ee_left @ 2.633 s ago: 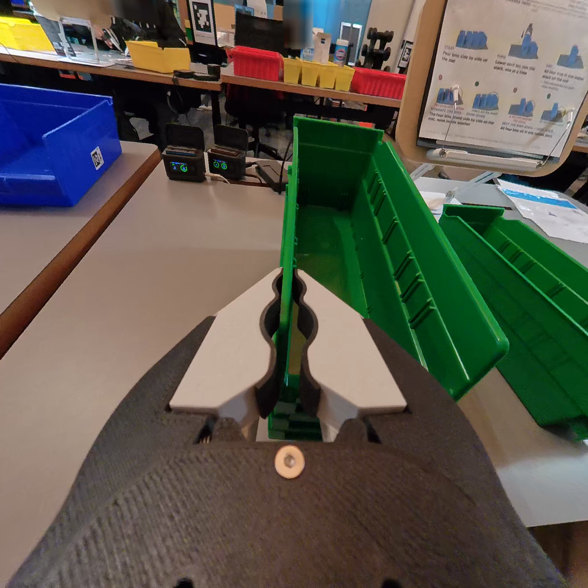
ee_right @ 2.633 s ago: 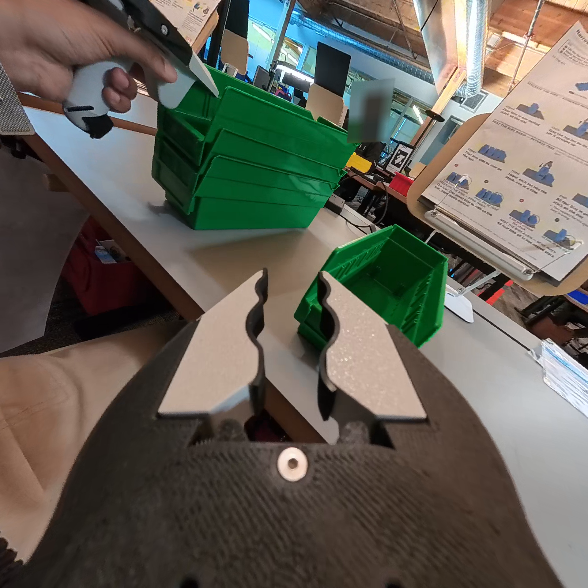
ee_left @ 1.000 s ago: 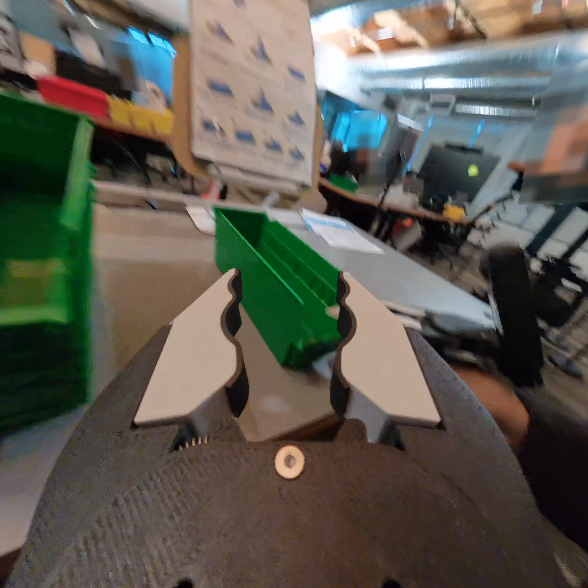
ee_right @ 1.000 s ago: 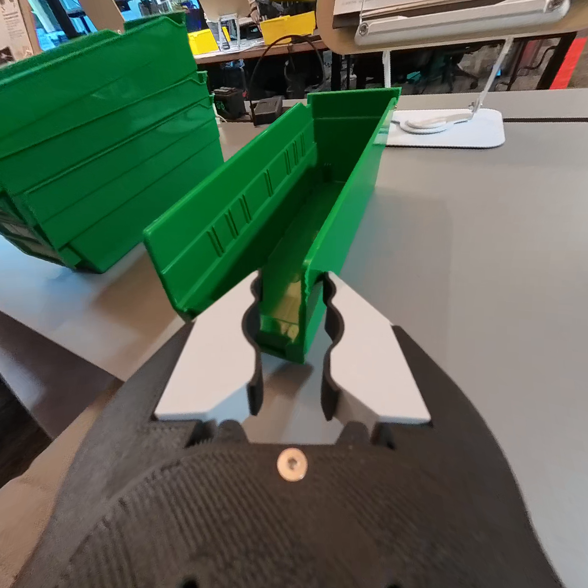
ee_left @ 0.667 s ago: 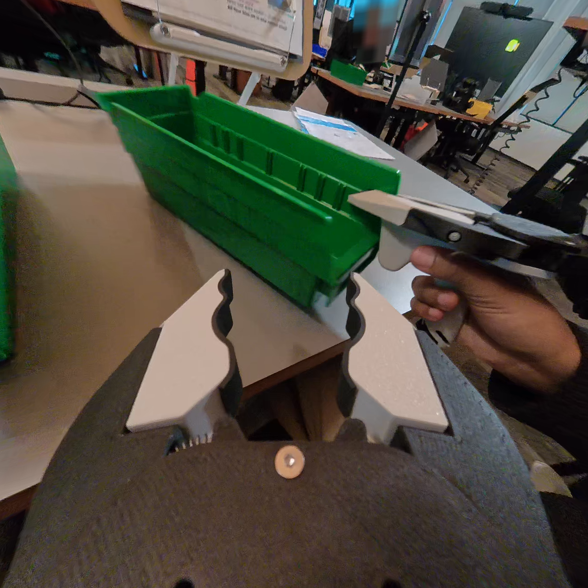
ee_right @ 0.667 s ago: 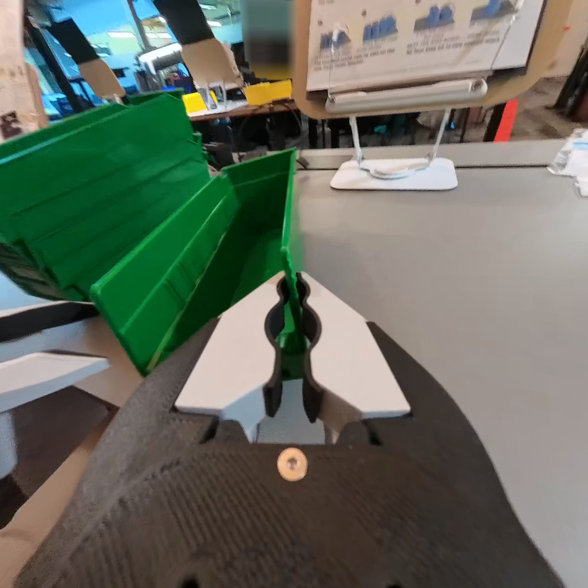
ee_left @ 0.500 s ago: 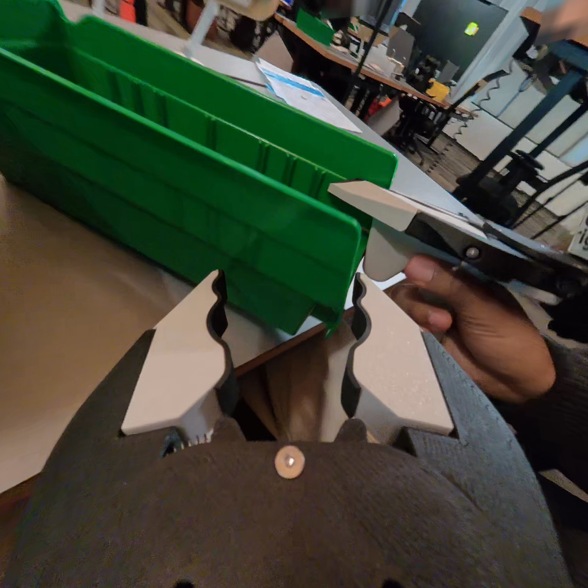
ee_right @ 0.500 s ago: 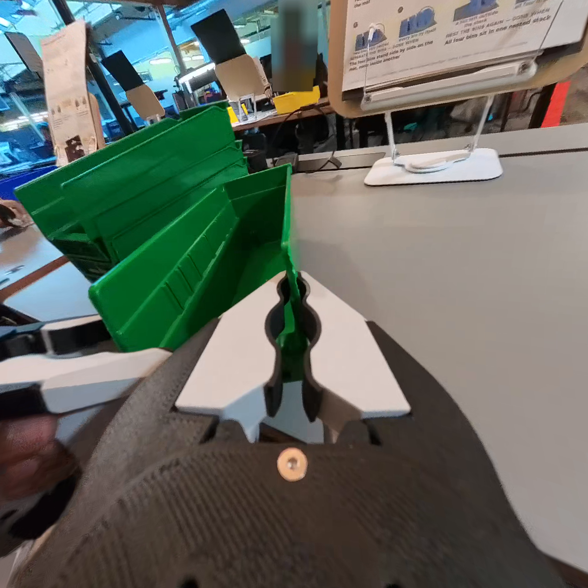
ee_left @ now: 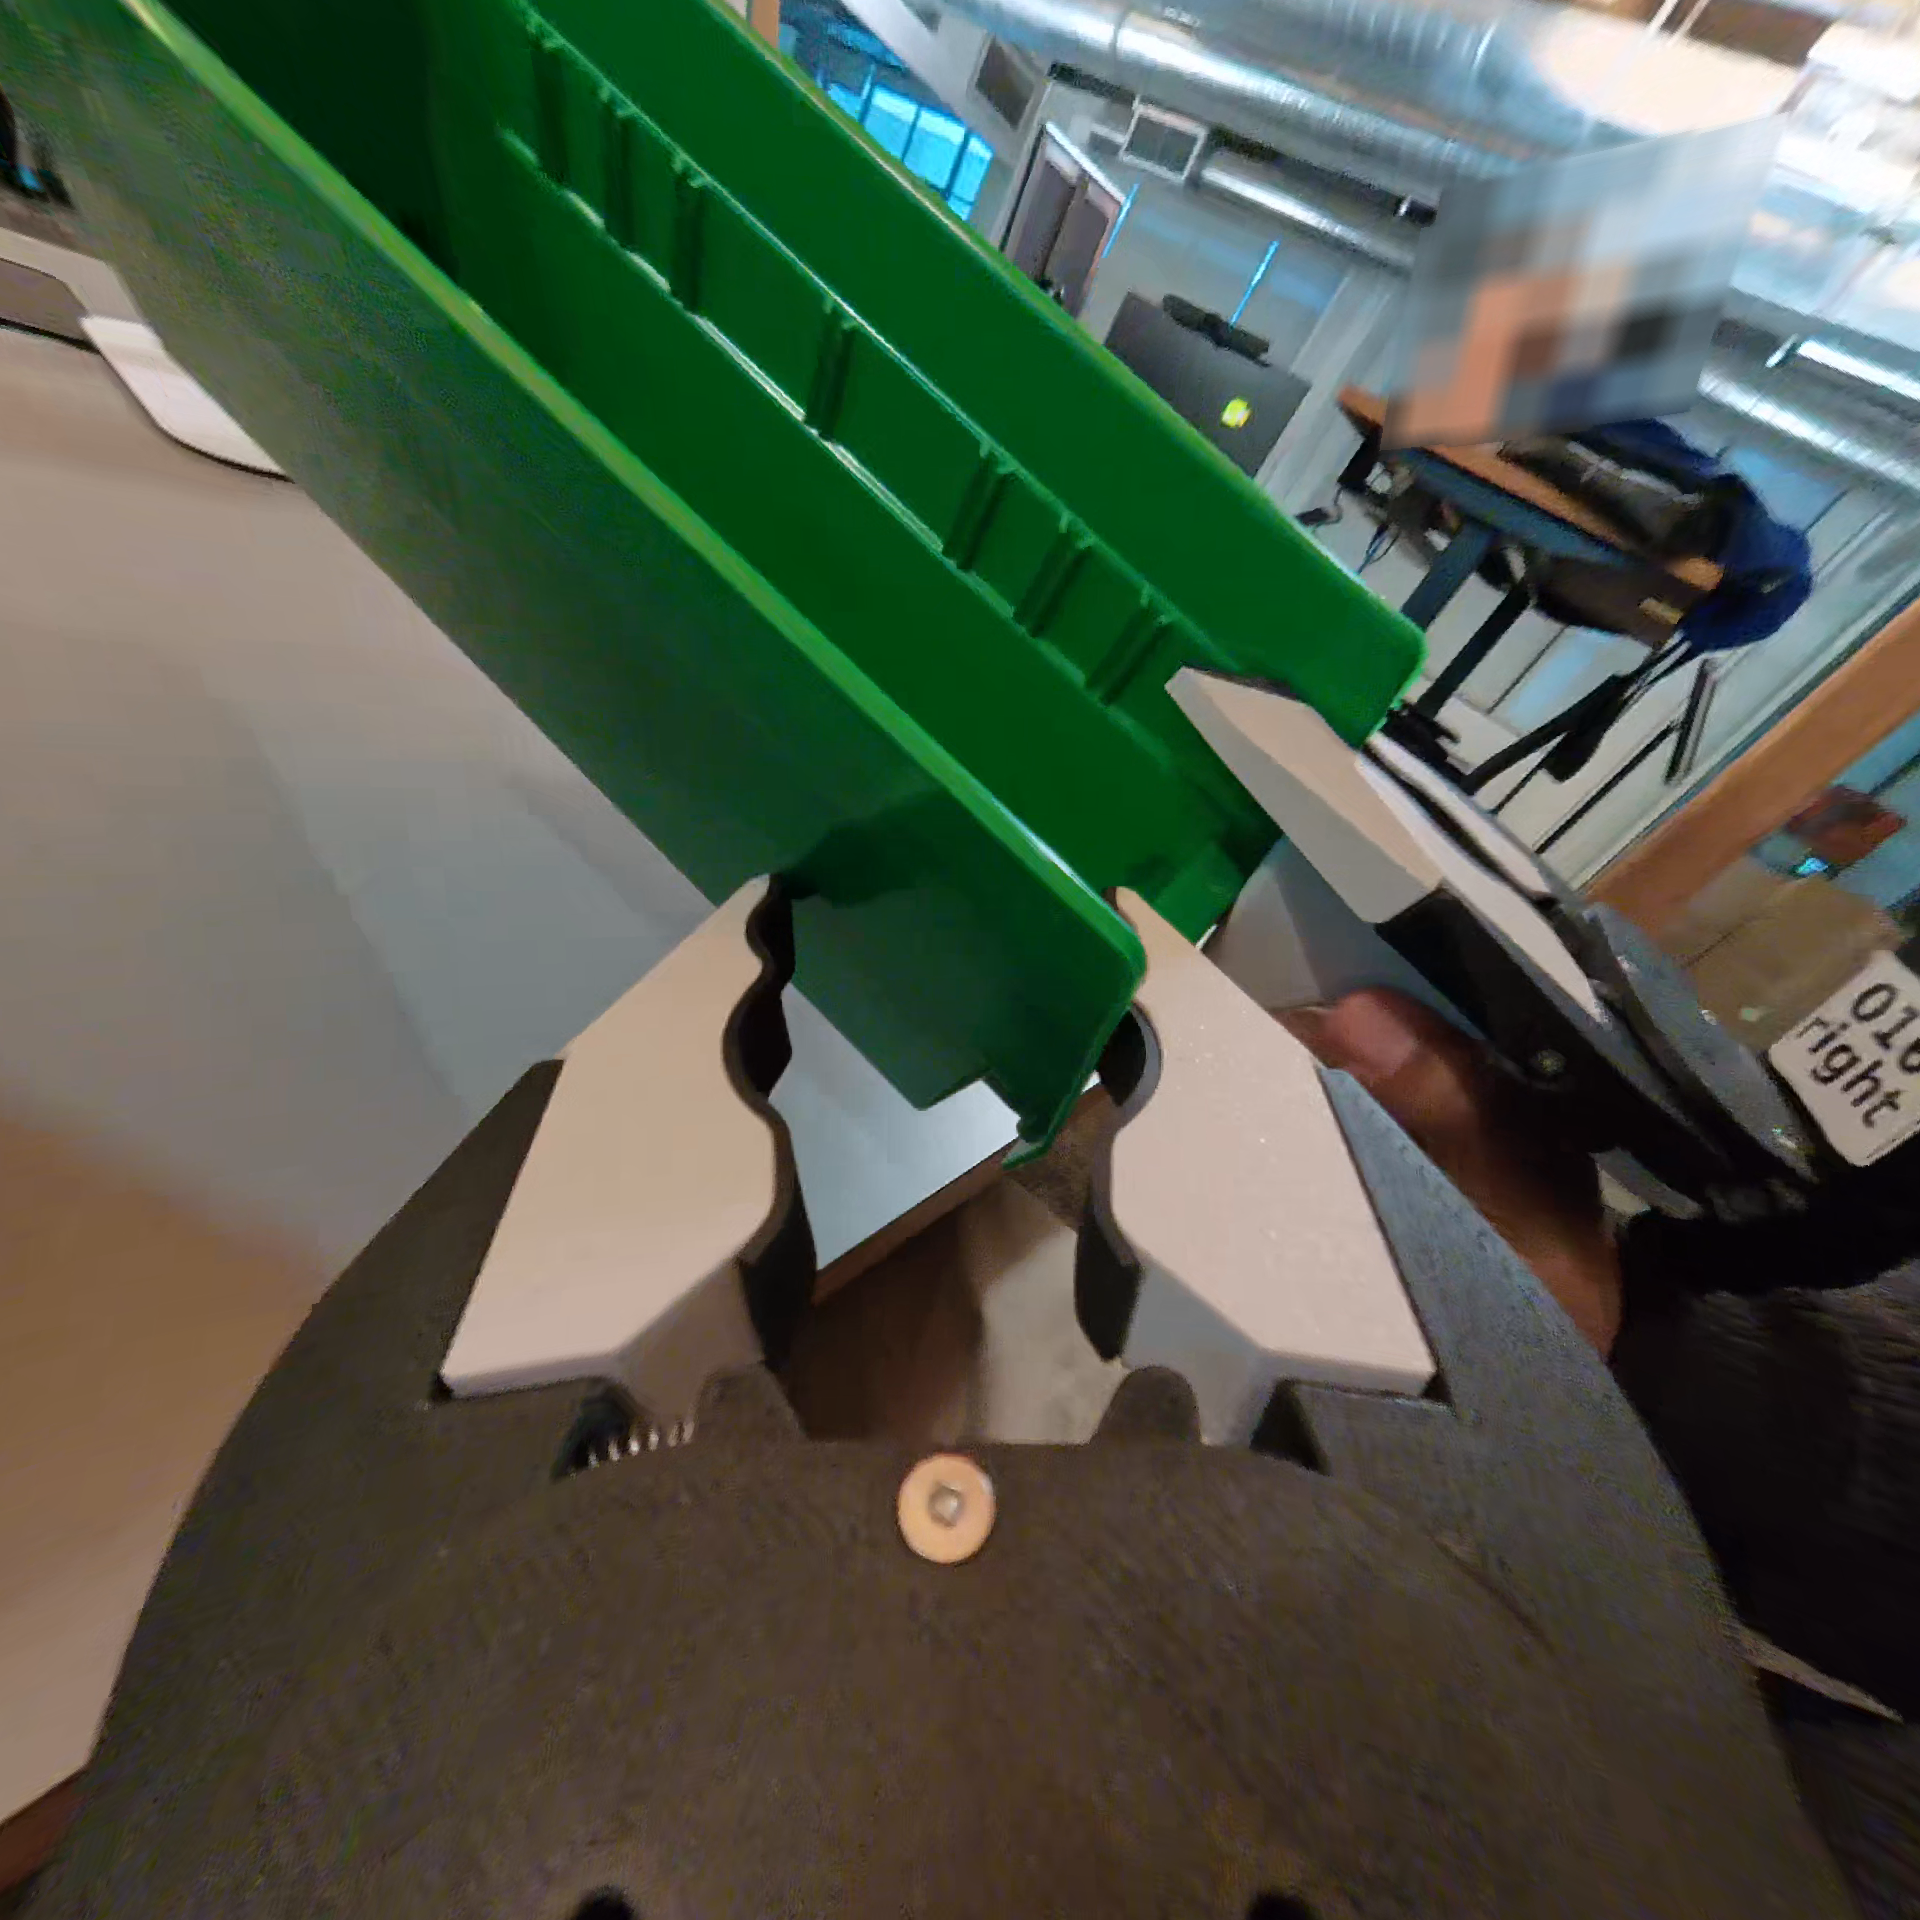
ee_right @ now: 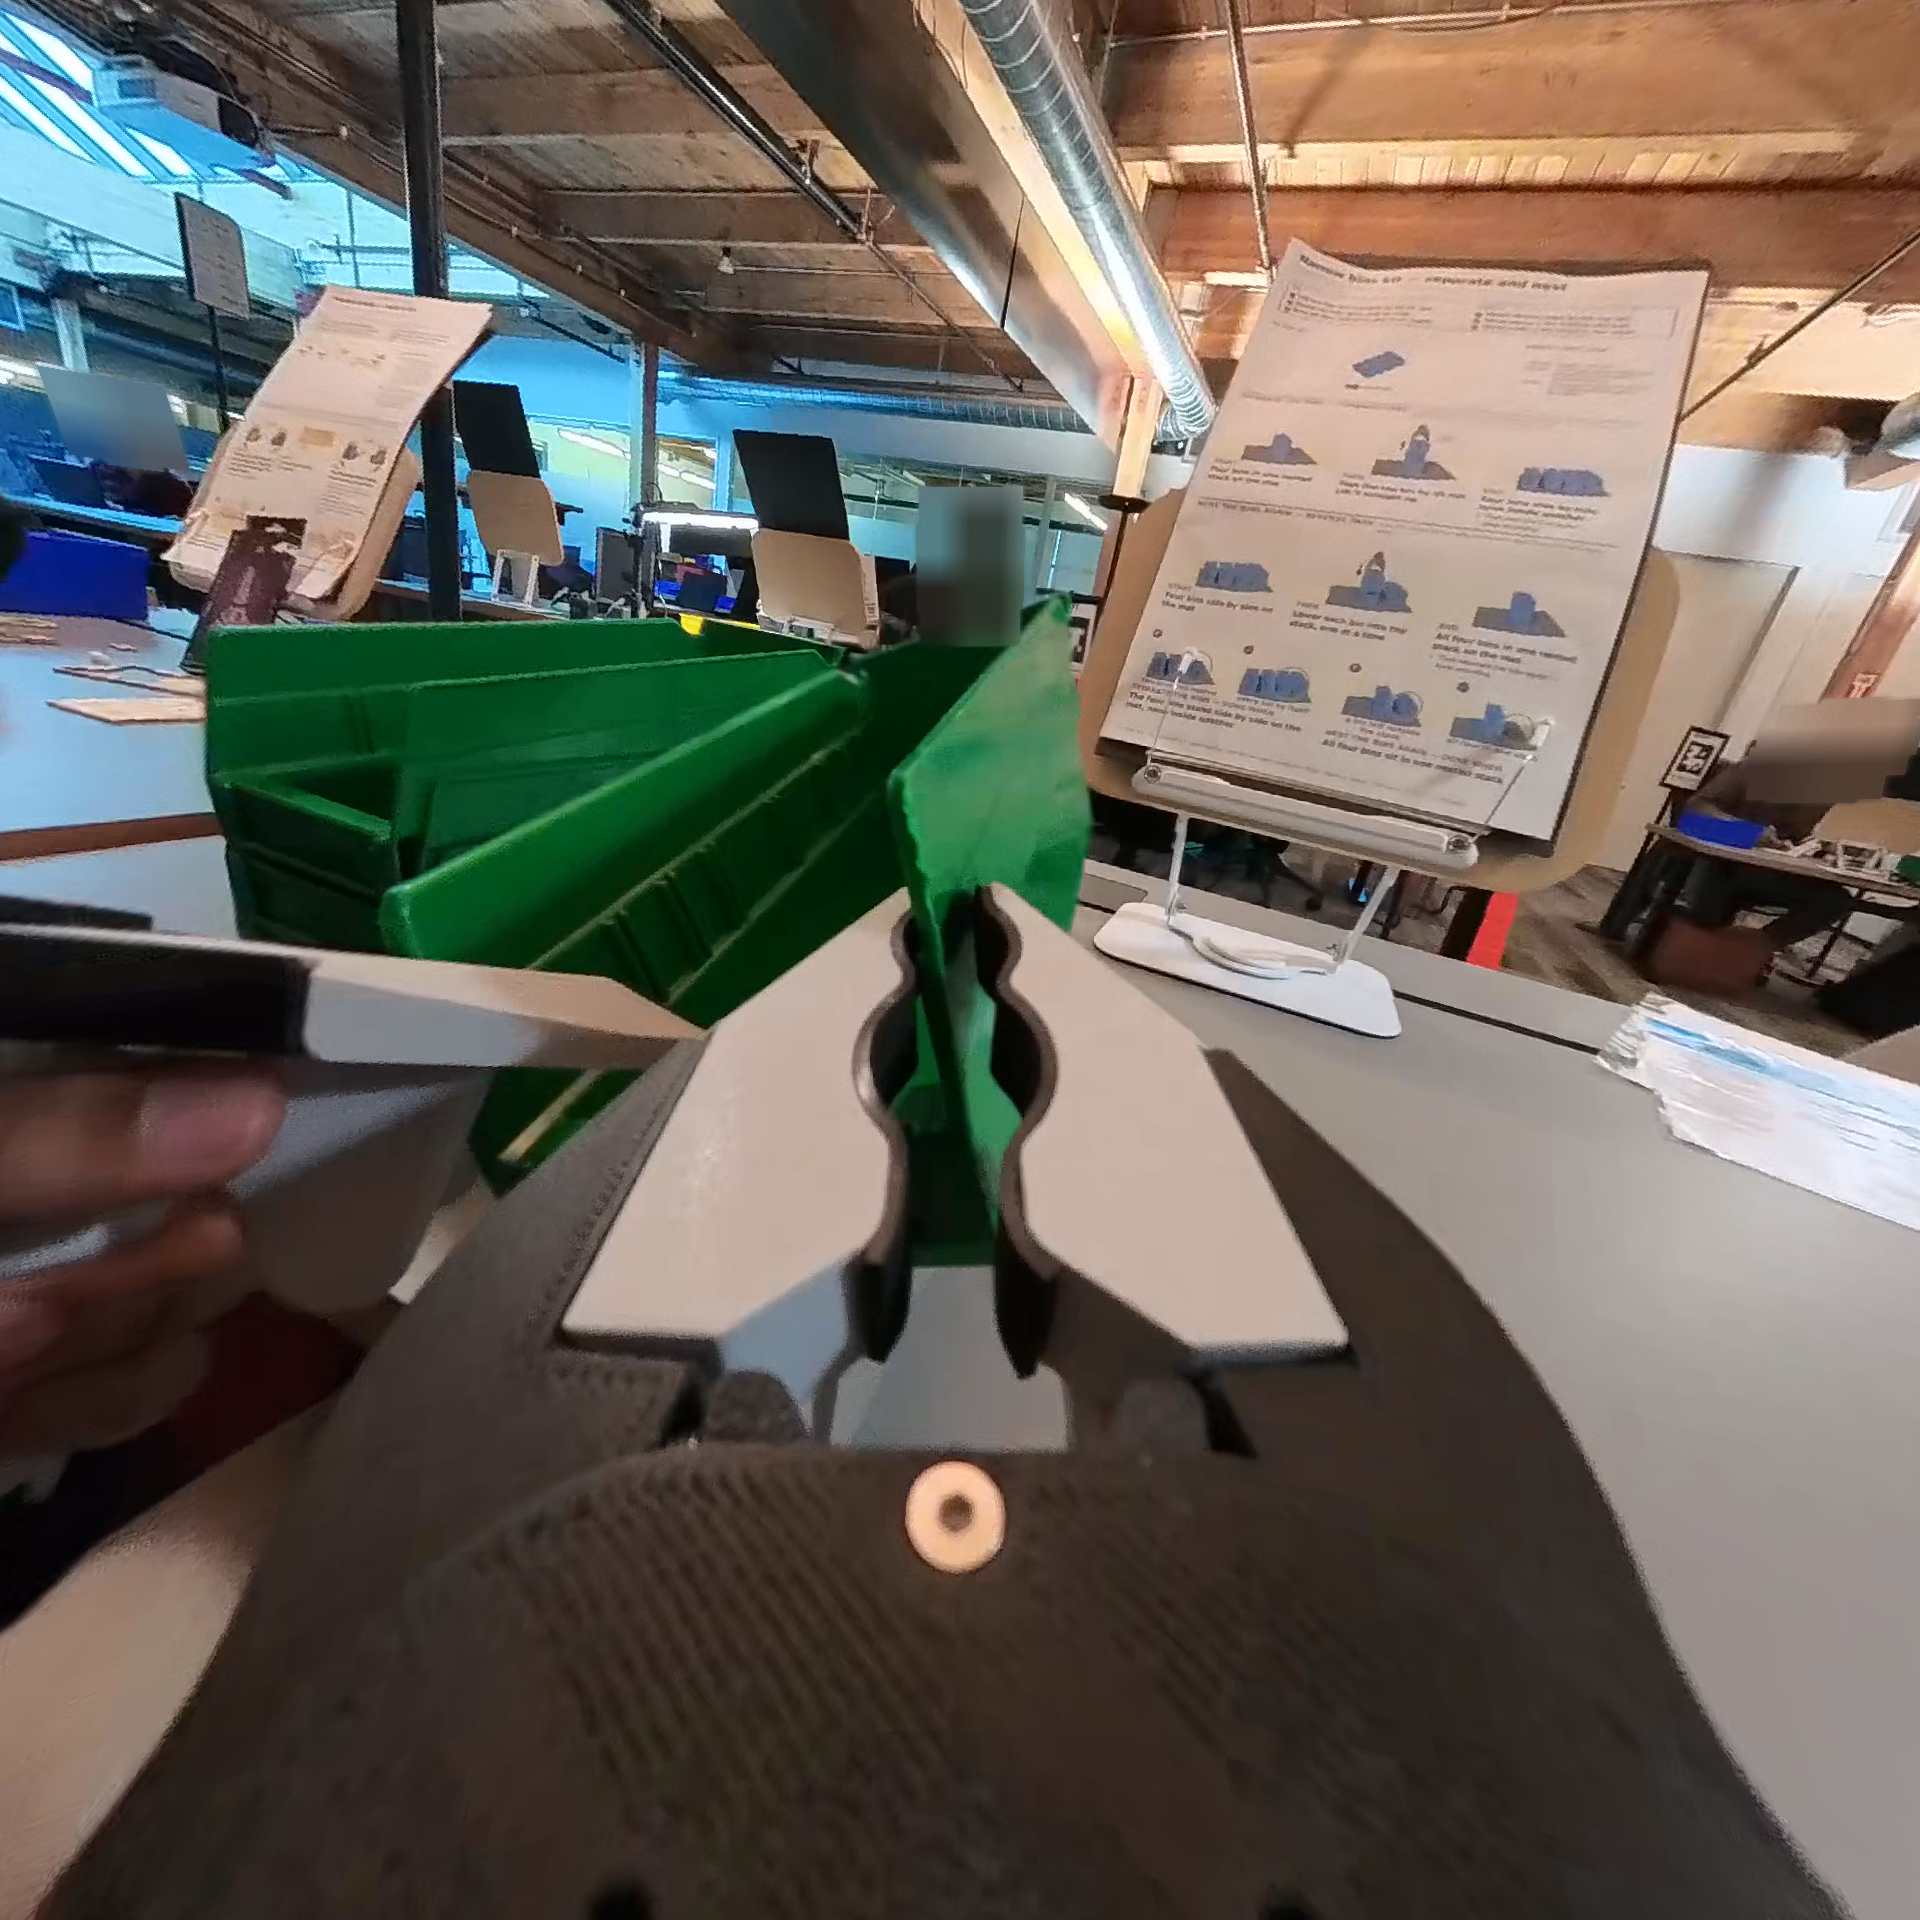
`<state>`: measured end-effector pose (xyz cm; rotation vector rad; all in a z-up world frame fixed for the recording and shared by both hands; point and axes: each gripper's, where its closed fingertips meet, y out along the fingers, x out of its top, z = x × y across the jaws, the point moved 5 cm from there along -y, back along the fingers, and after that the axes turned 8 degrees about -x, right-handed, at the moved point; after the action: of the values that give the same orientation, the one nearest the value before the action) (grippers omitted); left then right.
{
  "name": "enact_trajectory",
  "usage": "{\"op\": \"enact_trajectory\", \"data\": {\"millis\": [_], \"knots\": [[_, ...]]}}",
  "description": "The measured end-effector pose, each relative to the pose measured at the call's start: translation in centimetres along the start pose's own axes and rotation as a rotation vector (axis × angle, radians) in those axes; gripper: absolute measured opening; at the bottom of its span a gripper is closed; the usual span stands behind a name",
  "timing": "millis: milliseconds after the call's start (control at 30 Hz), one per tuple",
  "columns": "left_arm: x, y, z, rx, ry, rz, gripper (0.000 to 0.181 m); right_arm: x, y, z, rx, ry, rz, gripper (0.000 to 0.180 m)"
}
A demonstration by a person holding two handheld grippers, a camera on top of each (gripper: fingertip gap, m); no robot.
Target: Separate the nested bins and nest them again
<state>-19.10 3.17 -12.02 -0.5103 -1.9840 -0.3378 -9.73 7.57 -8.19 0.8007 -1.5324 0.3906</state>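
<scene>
Ribbed green bin now lifted, tilted; right jaws clamping wall, left jaws wide.

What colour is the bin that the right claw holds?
The bin is plain bright green, without any pattern. The left wrist view shows it best.

A grey table with a wooden front edge carries everything here. On its left part sits a stack of green bins, nested one inside another. Toward the back stands a white stand that props up an instruction sheet. At the right edge lies a sheet of paper with blue print. In the left wrist view the tabletop shows bare and pale.
</scene>
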Motion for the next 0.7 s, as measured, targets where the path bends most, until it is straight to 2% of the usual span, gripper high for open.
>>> {"op": "enact_trajectory", "data": {"millis": [67, 267, 467, 667, 700], "knots": [[0.2, -0.2, 0.2, 0.046, 0.058, 0.000, 0.044, 0.1, -0.2, 0.4, 0.011, -0.024, -0.015, 0.008], [1.4, -1.5, 1.4, 0.160, 0.042, -0.096, 0.018, 0.4, -1.1, 2.5, 0.115, -0.116, -0.079, 0.021], [3.2, -3.1, 2.5, 0.226, 0.051, -0.175, 0.000, 0.7, -2.3, 5.3, 0.192, -0.255, -0.164, 0.034], [7.6, -5.2, 1.7, 0.273, 0.243, -0.281, 0.001, 0.5, -2.7, 6.3, 0.240, -0.259, -0.161, 0.022], [8.5, -5.8, 1.8, 0.288, 0.249, -0.310, 0.001, 0.3, -2.7, 6.2, 0.234, -0.265, -0.153, 0.015]]}}
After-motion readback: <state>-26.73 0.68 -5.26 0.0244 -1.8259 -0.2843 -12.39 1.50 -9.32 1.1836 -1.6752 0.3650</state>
